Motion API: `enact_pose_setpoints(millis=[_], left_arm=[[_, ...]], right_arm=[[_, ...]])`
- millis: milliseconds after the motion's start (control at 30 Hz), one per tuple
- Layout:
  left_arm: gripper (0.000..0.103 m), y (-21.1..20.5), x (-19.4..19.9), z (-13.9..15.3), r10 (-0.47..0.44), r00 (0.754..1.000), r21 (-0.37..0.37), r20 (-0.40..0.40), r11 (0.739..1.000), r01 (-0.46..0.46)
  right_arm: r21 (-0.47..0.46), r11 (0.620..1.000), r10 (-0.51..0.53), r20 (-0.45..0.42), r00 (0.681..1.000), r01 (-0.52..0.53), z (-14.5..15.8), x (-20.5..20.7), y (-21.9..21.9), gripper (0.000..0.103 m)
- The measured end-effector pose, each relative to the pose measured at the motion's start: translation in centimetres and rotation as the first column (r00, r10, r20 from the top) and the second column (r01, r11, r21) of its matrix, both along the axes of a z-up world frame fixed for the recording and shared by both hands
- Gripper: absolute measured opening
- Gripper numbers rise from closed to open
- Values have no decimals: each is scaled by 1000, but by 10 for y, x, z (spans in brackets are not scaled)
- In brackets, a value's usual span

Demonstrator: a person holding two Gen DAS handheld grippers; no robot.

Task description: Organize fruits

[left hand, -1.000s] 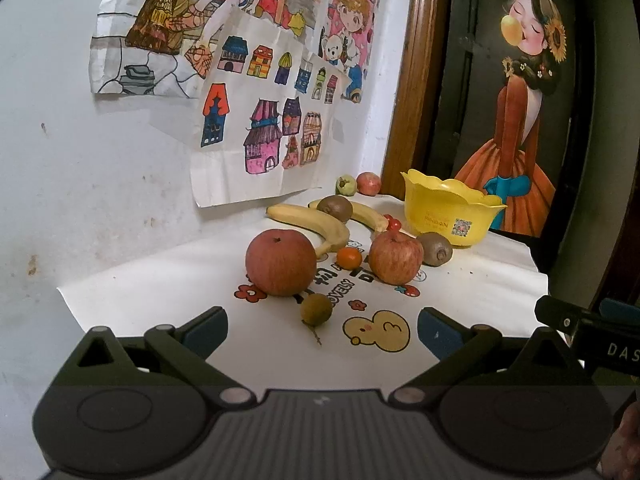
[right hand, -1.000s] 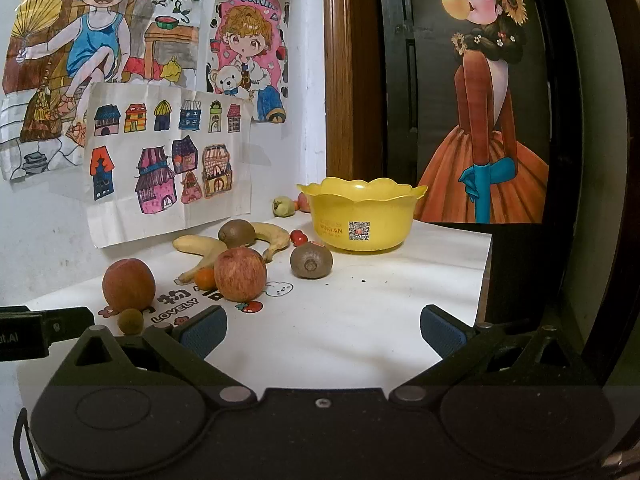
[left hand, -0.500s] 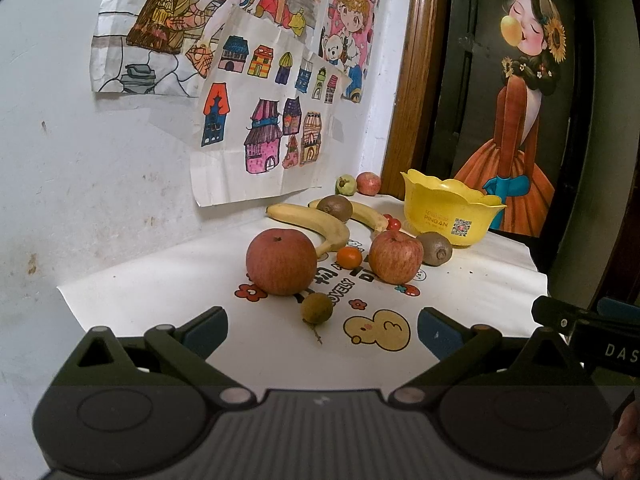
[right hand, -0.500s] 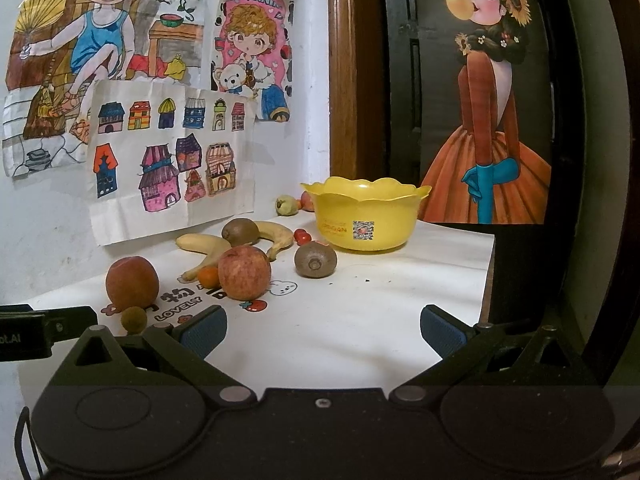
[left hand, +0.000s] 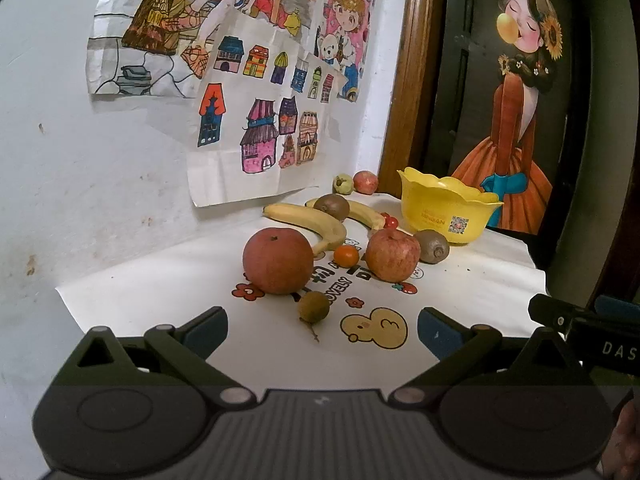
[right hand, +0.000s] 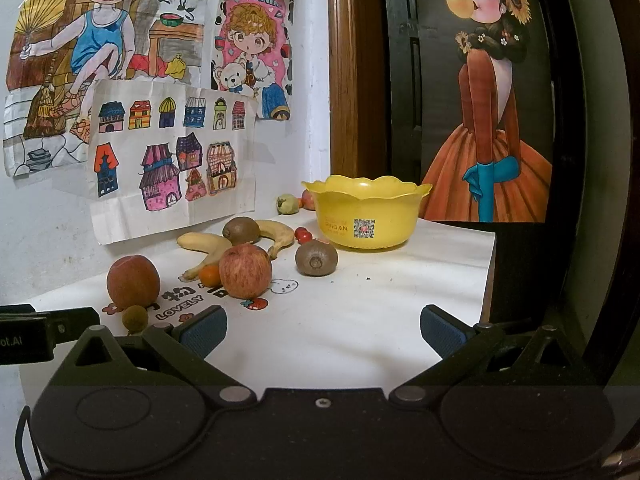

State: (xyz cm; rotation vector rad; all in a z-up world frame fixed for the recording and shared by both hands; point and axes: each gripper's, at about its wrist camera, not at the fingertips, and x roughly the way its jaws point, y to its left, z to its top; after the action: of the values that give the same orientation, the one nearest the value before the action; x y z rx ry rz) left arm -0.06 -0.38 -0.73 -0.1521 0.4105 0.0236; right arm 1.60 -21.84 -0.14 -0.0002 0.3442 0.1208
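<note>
Left wrist view: left hand-held gripper (left hand: 322,326), jaws apart, nothing held.
Right hand-held gripper (right hand: 323,326): jaws apart, nothing held.
Yellow bowl (right hand: 366,212): set upright on worktop (right hand: 360,320).

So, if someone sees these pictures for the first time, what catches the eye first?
Probably the yellow bowl, standing at the back right of the white table, in front of the painting of a girl in an orange dress. Next, the fruit spread to its left: two red apples, bananas, kiwis.

Dim, warm indoor light; soft shadows, no glare; sharp centre, strong fisheye bending and dark corners.
</note>
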Motion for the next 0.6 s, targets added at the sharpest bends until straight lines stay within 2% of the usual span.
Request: enact_pose_setpoints(millis=[600], left_arm=[[103,0,0,0,0,1000,0,-2,1000,0]], right_arm=[[3,1000,3,-4,1000,-3,-2,0,1,102]])
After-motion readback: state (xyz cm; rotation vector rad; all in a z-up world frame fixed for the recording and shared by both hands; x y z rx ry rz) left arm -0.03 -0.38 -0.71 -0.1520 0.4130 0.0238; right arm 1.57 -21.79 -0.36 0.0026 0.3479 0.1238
